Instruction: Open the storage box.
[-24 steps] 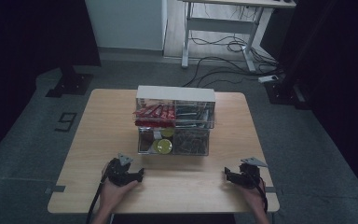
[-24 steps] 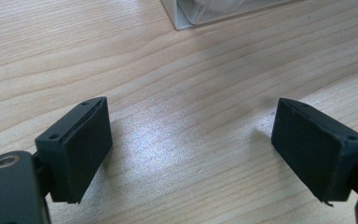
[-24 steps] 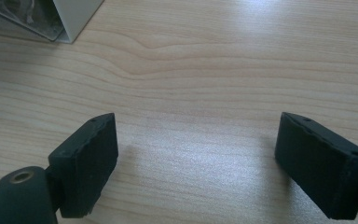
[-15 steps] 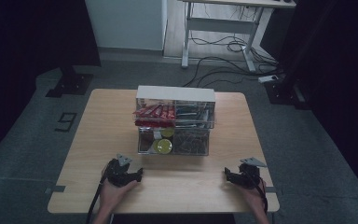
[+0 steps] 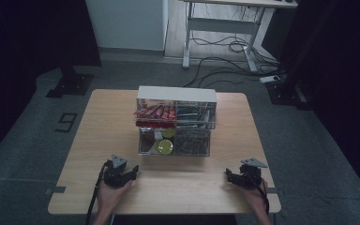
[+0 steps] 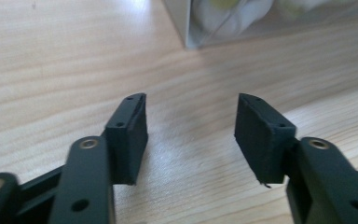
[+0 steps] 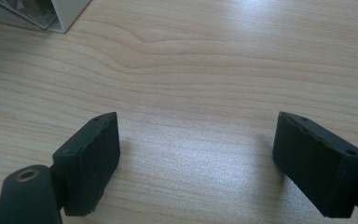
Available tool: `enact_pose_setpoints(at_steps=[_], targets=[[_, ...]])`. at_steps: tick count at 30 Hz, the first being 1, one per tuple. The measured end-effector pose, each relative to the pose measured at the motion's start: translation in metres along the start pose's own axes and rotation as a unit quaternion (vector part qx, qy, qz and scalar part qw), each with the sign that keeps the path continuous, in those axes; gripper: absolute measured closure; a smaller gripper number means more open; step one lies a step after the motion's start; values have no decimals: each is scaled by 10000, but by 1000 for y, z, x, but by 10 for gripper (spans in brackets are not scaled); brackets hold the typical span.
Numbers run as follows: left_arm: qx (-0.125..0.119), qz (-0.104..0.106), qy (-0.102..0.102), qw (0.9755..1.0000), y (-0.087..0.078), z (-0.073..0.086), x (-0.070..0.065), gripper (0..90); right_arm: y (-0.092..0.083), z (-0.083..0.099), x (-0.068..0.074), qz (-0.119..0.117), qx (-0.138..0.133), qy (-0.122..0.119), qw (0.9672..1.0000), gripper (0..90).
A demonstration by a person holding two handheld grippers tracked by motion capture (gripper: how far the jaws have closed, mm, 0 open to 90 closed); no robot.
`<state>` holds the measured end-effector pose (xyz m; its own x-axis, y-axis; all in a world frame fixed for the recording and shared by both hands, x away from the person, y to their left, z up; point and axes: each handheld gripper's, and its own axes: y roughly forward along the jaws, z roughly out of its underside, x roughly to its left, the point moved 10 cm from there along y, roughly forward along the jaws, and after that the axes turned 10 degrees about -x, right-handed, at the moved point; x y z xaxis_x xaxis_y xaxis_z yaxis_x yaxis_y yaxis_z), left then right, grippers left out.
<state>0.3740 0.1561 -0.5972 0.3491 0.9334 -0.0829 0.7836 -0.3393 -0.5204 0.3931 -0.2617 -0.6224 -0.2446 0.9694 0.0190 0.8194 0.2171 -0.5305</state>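
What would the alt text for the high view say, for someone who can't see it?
A person's two hands each rest a hand-held gripper on a wooden table, the left hand-held gripper and right hand-held gripper both open and empty. Beyond them stands a clear two-tier organizer holding red packets above and a yellow-green round item below.

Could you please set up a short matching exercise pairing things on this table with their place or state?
Things:
1. left gripper
2. right gripper
3. red packets
4. yellow-lidded tub

Places or states:
A. upper tier of the clear organiser
B. lower tier, at the front
C. open, near the table's front right corner
D. open, resting left of centre on the front of the table

Pairs: 1-D, 2-C, 3-A, 4-B
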Motion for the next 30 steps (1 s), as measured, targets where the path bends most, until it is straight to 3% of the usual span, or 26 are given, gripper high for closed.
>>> enact_pose_setpoints(at_steps=[2,4,10,14,21,25,26,30], targets=[[-200,28,25,9998,-7,-9,1,512,0,0,0,6,-1,-6,10000,150],[-251,68,2,9997,-10,-11,1,571,0,0,0,9,-1,-6,10000,151],[-622,99,-212,9978,-24,-24,7,634,0,0,0,15,-3,-10,10000,151],[-805,143,-246,9964,-32,-32,7,687,0,0,0,16,-2,-12,10000,152],[-934,364,-324,9944,-40,-38,3,804,0,0,0,21,-3,-10,10000,154],[-956,548,-393,9931,-44,-41,-2,850,0,0,0,22,-4,-11,10000,153],[-880,768,-449,9921,-46,-41,-6,872,0,0,0,23,-3,-11,10000,154],[-900,857,-400,9914,-49,-44,-10,886,0,0,0,23,-5,-12,10000,154]])
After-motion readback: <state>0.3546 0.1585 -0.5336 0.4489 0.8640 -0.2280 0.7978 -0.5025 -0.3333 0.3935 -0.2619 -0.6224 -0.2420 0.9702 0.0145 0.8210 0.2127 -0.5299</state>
